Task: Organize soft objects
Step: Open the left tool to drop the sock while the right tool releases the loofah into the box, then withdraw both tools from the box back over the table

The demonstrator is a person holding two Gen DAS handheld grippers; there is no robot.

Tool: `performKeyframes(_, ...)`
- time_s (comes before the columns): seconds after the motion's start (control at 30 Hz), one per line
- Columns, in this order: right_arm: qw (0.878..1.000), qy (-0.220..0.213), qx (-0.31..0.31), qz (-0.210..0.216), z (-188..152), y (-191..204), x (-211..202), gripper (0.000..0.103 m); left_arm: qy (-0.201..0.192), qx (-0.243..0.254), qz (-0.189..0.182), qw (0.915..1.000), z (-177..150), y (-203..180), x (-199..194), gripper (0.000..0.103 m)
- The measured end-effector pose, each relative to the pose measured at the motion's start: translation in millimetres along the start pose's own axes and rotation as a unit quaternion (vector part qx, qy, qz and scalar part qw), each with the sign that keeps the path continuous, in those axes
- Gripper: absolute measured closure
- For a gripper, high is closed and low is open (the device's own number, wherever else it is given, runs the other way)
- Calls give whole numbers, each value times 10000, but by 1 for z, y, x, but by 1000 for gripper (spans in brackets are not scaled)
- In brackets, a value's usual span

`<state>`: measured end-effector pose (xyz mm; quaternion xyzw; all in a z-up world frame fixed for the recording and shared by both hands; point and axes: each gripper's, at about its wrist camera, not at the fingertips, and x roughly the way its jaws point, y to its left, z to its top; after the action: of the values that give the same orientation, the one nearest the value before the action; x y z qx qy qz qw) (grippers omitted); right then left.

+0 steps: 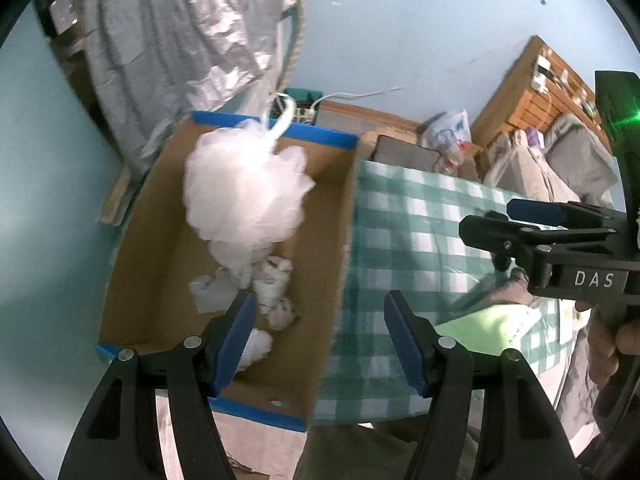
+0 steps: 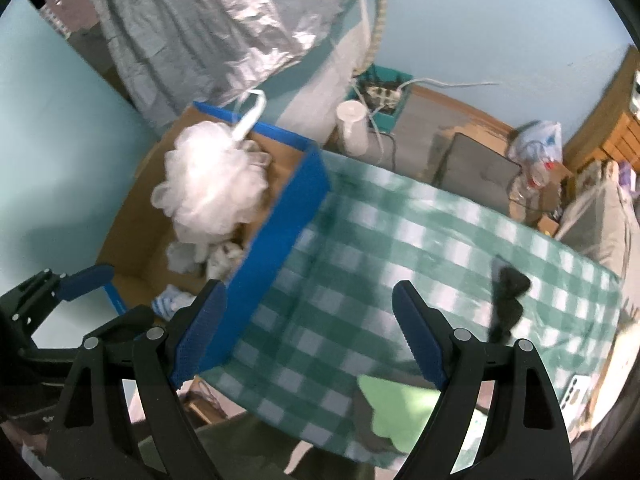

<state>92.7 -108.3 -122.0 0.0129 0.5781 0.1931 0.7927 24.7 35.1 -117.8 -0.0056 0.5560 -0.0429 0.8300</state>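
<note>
A white mesh bath pouf [image 1: 244,192] with a white loop is in mid-air over the open cardboard box [image 1: 160,216], blurred; it also shows in the right wrist view [image 2: 212,184]. White rolled socks [image 1: 276,284] and other white soft items lie on the box floor. My left gripper [image 1: 320,336] is open and empty above the box's near right wall. My right gripper [image 2: 310,328] is open and empty over the green checked tablecloth [image 2: 400,248]. A light green cloth [image 2: 400,408] lies on the table's near edge, and a dark object [image 2: 508,296] lies to the right.
The box has blue tape on its rims [image 2: 280,240] and stands left of the table. A silver sheet [image 1: 180,40] hangs behind it. A white cylinder [image 2: 354,128], a teal crate with a power strip [image 2: 384,96] and a plastic bag [image 2: 536,144] stand beyond the table.
</note>
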Motion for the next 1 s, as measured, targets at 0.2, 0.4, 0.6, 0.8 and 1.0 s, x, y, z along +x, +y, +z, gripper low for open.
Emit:
performKeyframes(0.2, 9997, -12, 217, -118, -17, -32, -12, 19, 12, 270, -83, 9996, 4, -28, 2, 35)
performKeyframes(0.4, 9987, -20, 460, -214, -36, -64, -22, 19, 73, 539, -156, 9984, 4, -57, 9, 34)
performKeyframes(0.6, 9968, 6, 735, -310, -57, -94, -30, 19, 213, 852, -245, 9958, -2, -88, 19, 33)
performKeyframes(0.8, 9936, 56, 1057, -398, -81, -124, -36, 19, 341, 1261, -420, 9905, -9, -121, 29, 25)
performKeyframes(1.0, 9898, 84, 1347, -451, -104, -150, -41, 19, 510, 1572, -547, 9847, -13, -153, 43, 25)
